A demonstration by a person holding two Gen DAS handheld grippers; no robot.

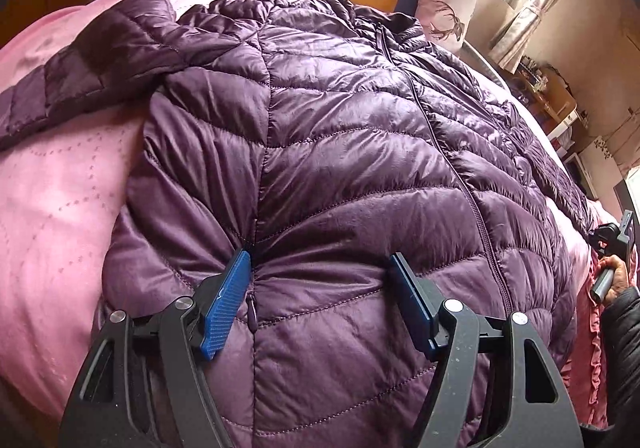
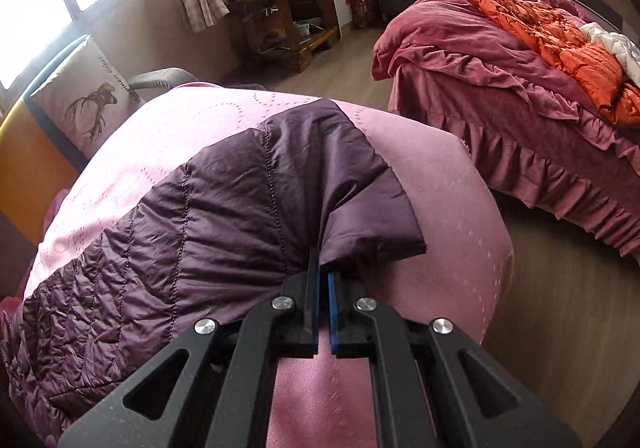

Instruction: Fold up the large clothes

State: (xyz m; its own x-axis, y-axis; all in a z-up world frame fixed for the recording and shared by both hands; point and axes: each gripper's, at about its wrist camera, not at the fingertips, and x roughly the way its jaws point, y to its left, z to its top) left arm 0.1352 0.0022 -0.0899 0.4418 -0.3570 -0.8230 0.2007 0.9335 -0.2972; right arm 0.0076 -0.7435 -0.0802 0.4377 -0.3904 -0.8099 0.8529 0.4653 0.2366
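A purple quilted puffer jacket (image 1: 340, 136) lies front up and zipped on a pink bedspread (image 1: 52, 208). One sleeve (image 1: 100, 60) stretches out to the left. My left gripper (image 1: 318, 254) hovers open over the jacket's lower front, beside a pocket zip pull (image 1: 252, 314); its blue pads (image 1: 228, 300) straddle the fabric without pinching it. My right gripper (image 2: 322, 262) is shut on the cuff end of the other sleeve (image 2: 240, 200), which lies across the bedspread (image 2: 440, 208) near its corner. The left wrist view shows the right gripper (image 1: 612, 240) small at the far right, held by a hand (image 1: 618, 276).
A pillow with a deer print (image 2: 92, 104) leans at the head of the bed. A second bed (image 2: 500, 120) with pink ruffled covers and an orange quilt (image 2: 560, 40) stands across a strip of wooden floor (image 2: 560, 308). A wooden desk (image 2: 288, 16) sits by the window.
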